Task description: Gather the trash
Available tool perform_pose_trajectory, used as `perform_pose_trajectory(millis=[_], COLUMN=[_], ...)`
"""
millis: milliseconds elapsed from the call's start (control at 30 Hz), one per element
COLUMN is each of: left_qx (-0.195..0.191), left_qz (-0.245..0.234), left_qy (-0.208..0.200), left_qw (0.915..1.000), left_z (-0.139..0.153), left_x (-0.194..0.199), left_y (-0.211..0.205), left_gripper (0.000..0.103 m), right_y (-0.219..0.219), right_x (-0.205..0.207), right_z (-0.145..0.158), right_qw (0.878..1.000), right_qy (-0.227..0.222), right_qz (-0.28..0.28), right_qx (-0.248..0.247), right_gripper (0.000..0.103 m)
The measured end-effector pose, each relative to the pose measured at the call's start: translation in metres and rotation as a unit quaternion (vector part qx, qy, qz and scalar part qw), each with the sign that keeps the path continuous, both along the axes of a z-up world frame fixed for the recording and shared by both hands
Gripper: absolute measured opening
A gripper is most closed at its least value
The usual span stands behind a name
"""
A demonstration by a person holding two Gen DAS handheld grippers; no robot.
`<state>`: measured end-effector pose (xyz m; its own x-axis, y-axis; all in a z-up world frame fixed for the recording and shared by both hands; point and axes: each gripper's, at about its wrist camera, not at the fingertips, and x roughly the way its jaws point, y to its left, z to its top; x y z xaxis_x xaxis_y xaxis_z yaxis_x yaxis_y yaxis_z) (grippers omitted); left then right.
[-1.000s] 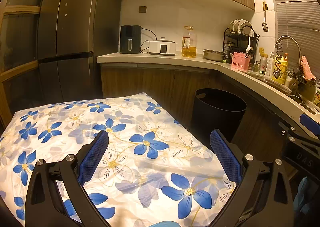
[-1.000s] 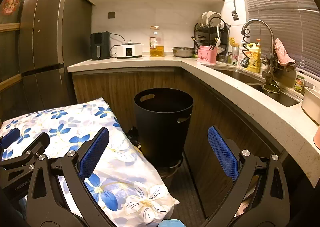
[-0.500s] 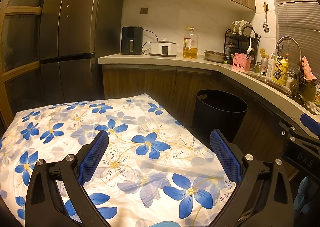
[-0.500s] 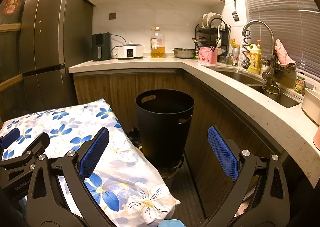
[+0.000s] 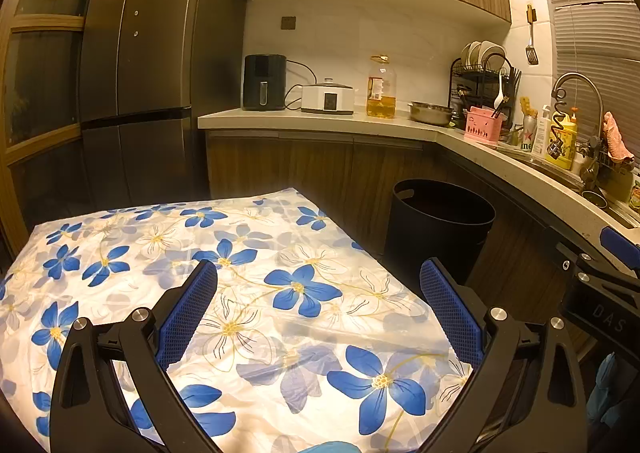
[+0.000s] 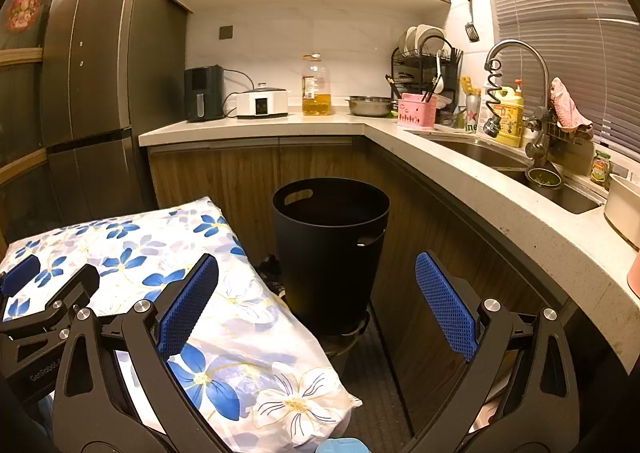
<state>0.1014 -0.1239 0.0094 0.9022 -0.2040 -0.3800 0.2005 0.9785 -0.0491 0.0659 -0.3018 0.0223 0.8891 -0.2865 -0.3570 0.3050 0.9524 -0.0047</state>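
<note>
A black round trash bin (image 6: 331,253) with cut-out handles stands on the floor against the wooden cabinets; it also shows in the left wrist view (image 5: 438,229). My left gripper (image 5: 318,301) is open and empty above a table with a blue-flower cloth (image 5: 248,253). My right gripper (image 6: 316,289) is open and empty, facing the bin, with the table's corner (image 6: 248,333) under its left finger. No piece of trash shows on the cloth. The bin's inside is dark.
An L-shaped counter (image 6: 460,157) holds an air fryer (image 6: 203,93), rice cooker (image 6: 262,103), oil bottle (image 6: 316,87), steel bowl, pink caddy (image 6: 416,109), dish rack and sink with tap (image 6: 516,53). A tall fridge (image 5: 148,65) stands at the left.
Both views have shifted slightly, so the kitchen sits a little lower in frame. Both grippers stay open and empty.
</note>
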Motion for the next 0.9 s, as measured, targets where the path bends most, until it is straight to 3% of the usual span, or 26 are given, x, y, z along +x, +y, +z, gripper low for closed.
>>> perform_pose_trajectory(millis=[600, 700, 767, 900], left_qx=[0.005, 0.012, 0.015, 0.018], left_qz=[-0.001, -0.007, -0.008, -0.005], left_qy=[-0.001, 0.0, 0.003, 0.005], left_qw=[1.0, 0.9999, 0.9998, 0.9998], left_z=[0.0007, 0.0007, 0.0002, -0.0018], left_x=[-0.0014, -0.001, -0.0004, 0.0014], left_y=[0.0013, 0.0006, 0.0, -0.0014], left_gripper=[0.096, 0.089, 0.077, 0.074], right_y=[0.0018, 0.0026, 0.002, 0.0026], right_x=[0.0002, 0.0005, 0.0, 0.0005], right_z=[-0.0002, -0.0001, -0.0004, -0.0007], right_qw=[1.0, 1.0, 1.0, 1.0], right_qy=[0.0, 0.001, 0.0, 0.0], right_qz=[0.0, 0.0, 0.0, -0.001], right_qx=[0.0, 0.001, 0.001, 0.001], right_gripper=[0.098, 0.098, 0.098, 0.098])
